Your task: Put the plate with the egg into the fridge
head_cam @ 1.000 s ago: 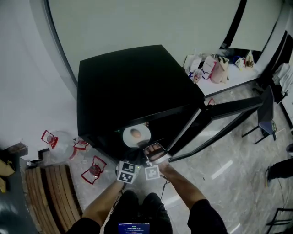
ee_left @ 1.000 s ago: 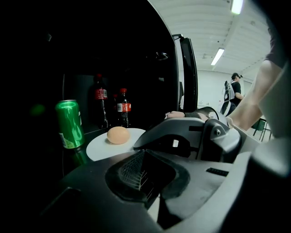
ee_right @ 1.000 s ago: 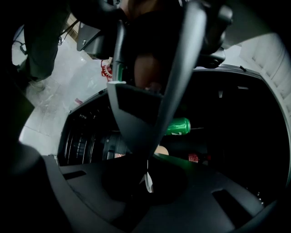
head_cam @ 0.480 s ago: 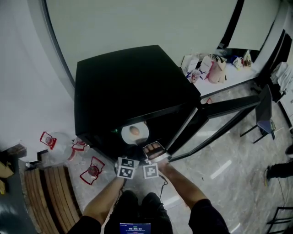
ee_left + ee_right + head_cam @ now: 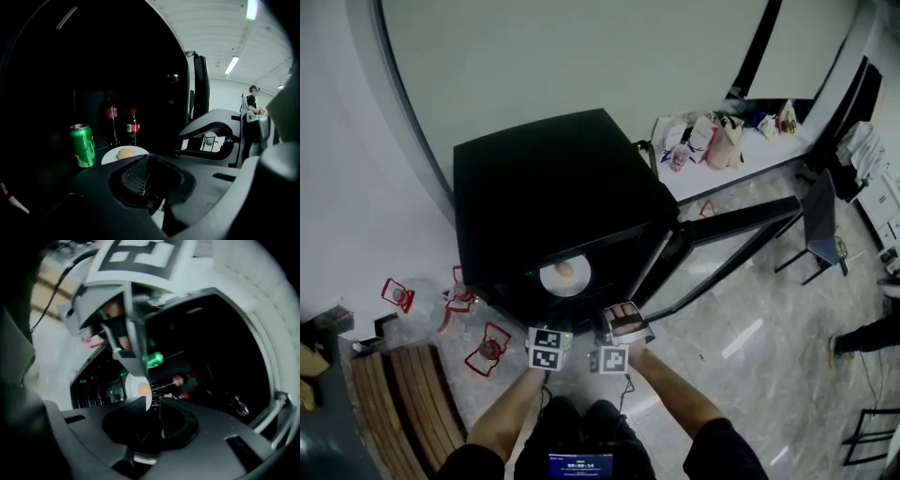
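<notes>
Left tool point(image 5: 145, 176) shut and empty, right tool point(image 5: 154, 408) with jaws just eased apart around nothing, I hold both just outside the fridge point(image 5: 544, 187) mouth; straight ahead inside it rests the plate point(image 5: 553, 282) with the egg point(image 5: 565, 270).

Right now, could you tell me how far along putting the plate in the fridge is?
Done: the plate with the egg sits in the fridge beside a can. In hand: nothing. The left gripper is shut and empty; the right gripper has just been opening its jaws, nothing between them. Left: the door stands open, so probably closing it.
</notes>
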Tool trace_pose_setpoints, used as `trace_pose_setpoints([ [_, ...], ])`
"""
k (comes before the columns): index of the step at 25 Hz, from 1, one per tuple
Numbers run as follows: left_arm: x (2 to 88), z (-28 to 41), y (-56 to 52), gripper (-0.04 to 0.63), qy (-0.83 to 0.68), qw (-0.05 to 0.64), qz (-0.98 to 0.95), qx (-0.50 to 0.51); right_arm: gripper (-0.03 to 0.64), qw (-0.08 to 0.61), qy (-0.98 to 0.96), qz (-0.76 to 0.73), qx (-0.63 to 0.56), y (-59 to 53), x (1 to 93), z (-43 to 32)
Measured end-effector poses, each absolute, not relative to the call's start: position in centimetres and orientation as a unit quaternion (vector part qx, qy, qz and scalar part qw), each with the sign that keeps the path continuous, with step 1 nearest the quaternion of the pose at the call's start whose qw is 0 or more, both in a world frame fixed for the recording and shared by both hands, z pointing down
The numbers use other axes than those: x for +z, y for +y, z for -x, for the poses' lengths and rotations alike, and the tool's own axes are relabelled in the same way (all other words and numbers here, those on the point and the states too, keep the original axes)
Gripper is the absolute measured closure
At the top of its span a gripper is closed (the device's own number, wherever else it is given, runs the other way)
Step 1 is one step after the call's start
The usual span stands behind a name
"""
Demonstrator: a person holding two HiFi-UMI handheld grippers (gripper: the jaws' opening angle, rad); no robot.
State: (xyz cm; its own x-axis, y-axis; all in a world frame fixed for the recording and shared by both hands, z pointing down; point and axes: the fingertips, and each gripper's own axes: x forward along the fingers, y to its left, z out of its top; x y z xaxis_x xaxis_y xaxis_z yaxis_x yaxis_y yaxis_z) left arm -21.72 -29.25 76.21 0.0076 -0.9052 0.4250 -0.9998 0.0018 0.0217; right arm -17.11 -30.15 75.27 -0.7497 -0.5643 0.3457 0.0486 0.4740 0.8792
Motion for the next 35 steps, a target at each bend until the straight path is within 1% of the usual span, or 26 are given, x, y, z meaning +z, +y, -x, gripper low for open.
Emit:
trace_pose_setpoints([
  [4, 69.7, 18.6, -27.2, 0.586, -0.664, 0.136, -0.723, 0.132, 0.545, 0.293, -0.857, -0.228, -0.357, -28.9, 69.0, 13.7],
  [8, 63.7, 14.1, -25.6, 0.586, -0.628, 0.102, -0.762, 0.120, 0.545, 0.256, -0.904, -0.275, -0.203, -27.7, 64.6, 9.8],
  [11, 60.8, 10.4, -25.2, 0.586, -0.595, 0.077, -0.792, 0.111, 0.545, 0.221, -0.922, -0.306, -0.092, -27.5, 62.3, 6.6],
  [14, 59.3, 7.3, -25.6, 0.586, -0.574, 0.066, -0.810, 0.101, 0.545, 0.185, -0.927, -0.326, -0.024, -28.2, 60.4, 3.2],
  [19, 57.7, 1.3, -28.2, 0.586, -0.537, 0.059, -0.836, 0.095, 0.543, 0.158, -0.921, -0.356, 0.017, -30.9, 58.6, -3.9],
  [21, 57.3, -1.3, -29.9, 0.586, -0.524, 0.055, -0.845, 0.094, 0.531, 0.152, -0.919, -0.362, 0.023, -32.9, 58.3, -6.8],
  [26, 57.1, -7.7, -36.0, 0.586, -0.506, 0.049, -0.856, 0.093, 0.480, 0.147, -0.921, -0.358, 0.035, -39.8, 58.1, -14.5],
  [29, 57.0, -11.6, -39.8, 0.586, -0.507, 0.052, -0.856, 0.089, 0.428, 0.151, -0.928, -0.339, 0.036, -44.3, 58.4, -18.7],
  [31, 56.9, -14.1, -42.2, 0.586, -0.511, 0.055, -0.853, 0.090, 0.405, 0.153, -0.932, -0.326, 0.036, -47.6, 58.2, -21.1],
  [35, 56.1, -17.5, -47.3, 0.586, -0.523, 0.055, -0.845, 0.094, 0.385, 0.165, -0.938, -0.305, 0.011, -55.4, 57.2, -23.7],
])
